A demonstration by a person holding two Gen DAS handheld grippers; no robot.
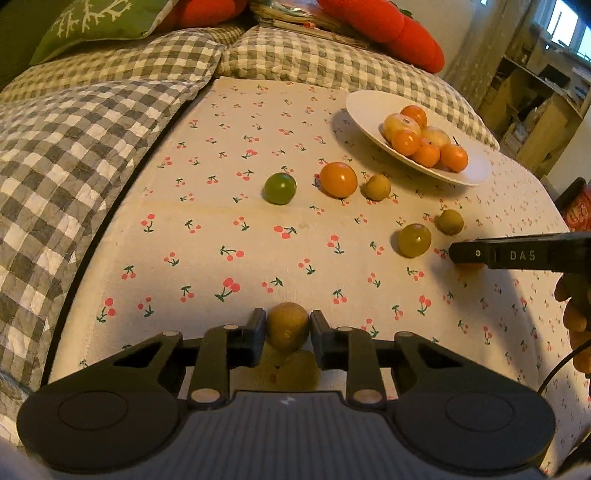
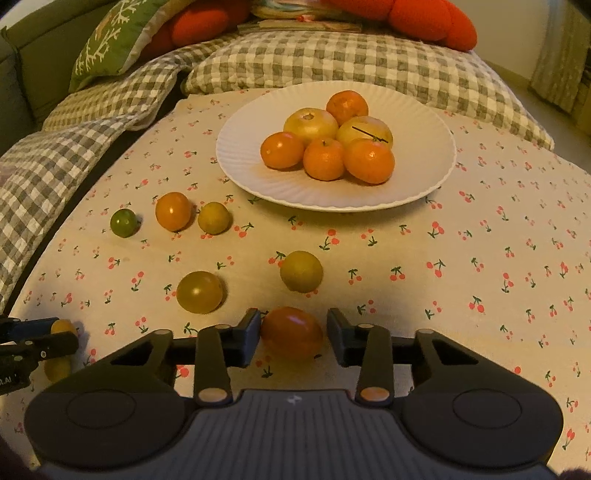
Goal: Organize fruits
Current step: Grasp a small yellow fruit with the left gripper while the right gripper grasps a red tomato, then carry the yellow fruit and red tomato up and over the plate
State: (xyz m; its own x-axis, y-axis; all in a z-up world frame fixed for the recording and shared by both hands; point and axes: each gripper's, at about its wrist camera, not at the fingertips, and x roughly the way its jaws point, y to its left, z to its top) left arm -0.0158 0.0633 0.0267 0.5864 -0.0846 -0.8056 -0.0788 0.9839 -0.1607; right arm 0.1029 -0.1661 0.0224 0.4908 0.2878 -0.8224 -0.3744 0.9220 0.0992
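My left gripper (image 1: 288, 332) is shut on a small brownish-yellow fruit (image 1: 287, 330), held a little above the cherry-print cloth (image 1: 221, 229); another yellow fruit (image 1: 299, 371) lies under it. My right gripper (image 2: 291, 332) is open around a red-orange tomato (image 2: 291, 332) that rests on the cloth, with a gap on the right side. The white plate (image 2: 243, 147) holds several oranges and two pale fruits. Loose on the cloth are a green fruit (image 2: 124, 222), an orange one (image 2: 173, 211) and several yellowish ones (image 2: 301, 271). The right gripper also shows in the left wrist view (image 1: 465, 254).
A checked grey-and-white quilt (image 1: 74, 140) borders the cloth at the left and back. A green cushion (image 2: 110, 40) and red plush cushions (image 2: 432, 22) lie behind. Shelves (image 1: 535, 96) stand at the far right. The left gripper shows in the right wrist view (image 2: 55, 338).
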